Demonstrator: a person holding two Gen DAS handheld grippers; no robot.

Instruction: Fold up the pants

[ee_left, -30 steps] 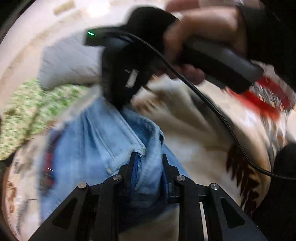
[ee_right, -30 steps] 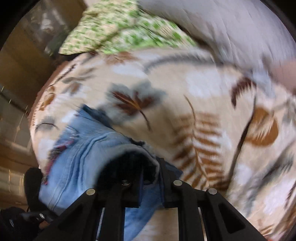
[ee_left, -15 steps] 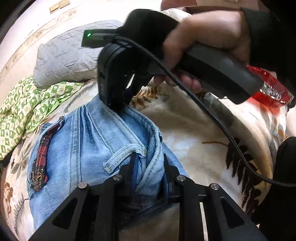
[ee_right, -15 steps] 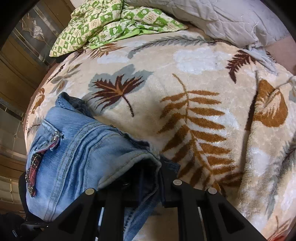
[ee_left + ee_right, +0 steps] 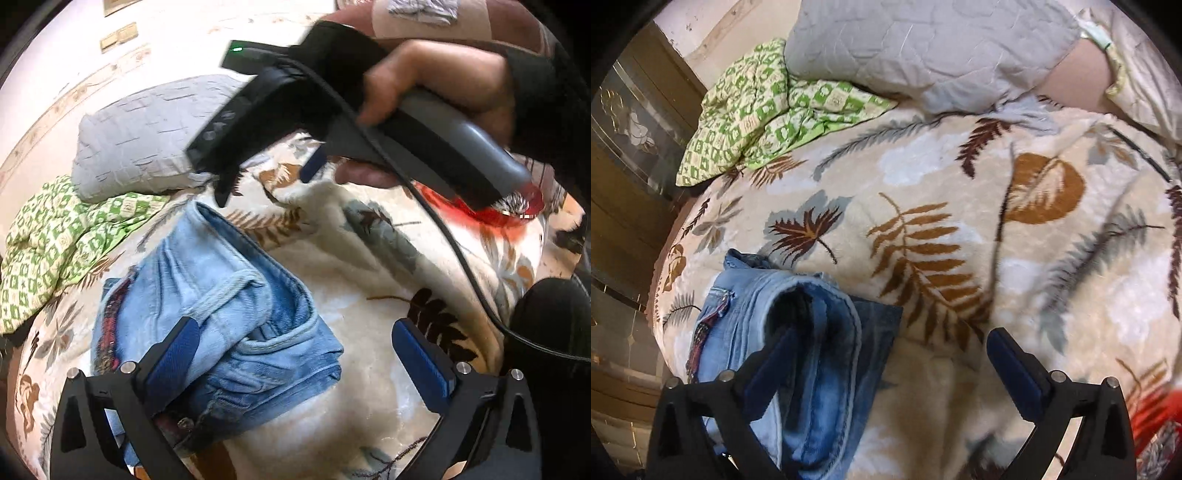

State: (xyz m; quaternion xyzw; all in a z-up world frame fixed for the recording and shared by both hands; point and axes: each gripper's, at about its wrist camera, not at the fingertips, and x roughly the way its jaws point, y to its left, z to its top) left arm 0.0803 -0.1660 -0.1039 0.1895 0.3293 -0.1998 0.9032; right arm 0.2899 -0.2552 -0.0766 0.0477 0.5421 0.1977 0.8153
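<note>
Light blue jeans (image 5: 221,314) lie folded in a bundle on a cream blanket with a leaf print (image 5: 362,321). My left gripper (image 5: 295,347) is open just above the bundle's near edge, its left finger over the denim. In the right wrist view the jeans (image 5: 798,350) lie at lower left. My right gripper (image 5: 890,358) is open, its left finger over the folded denim. The right gripper also shows in the left wrist view (image 5: 269,177), open and lifted above the far end of the jeans, held by a hand.
A grey quilted pillow (image 5: 923,48) and a green patterned cloth (image 5: 768,110) lie at the head of the bed. A red object (image 5: 495,210) sits at the right. A wooden cabinet (image 5: 624,177) stands left of the bed.
Both grippers were shut on the jeans' edge; now both have opened and let go. The right gripper has lifted away, and the jeans rest folded on the blanket.
</note>
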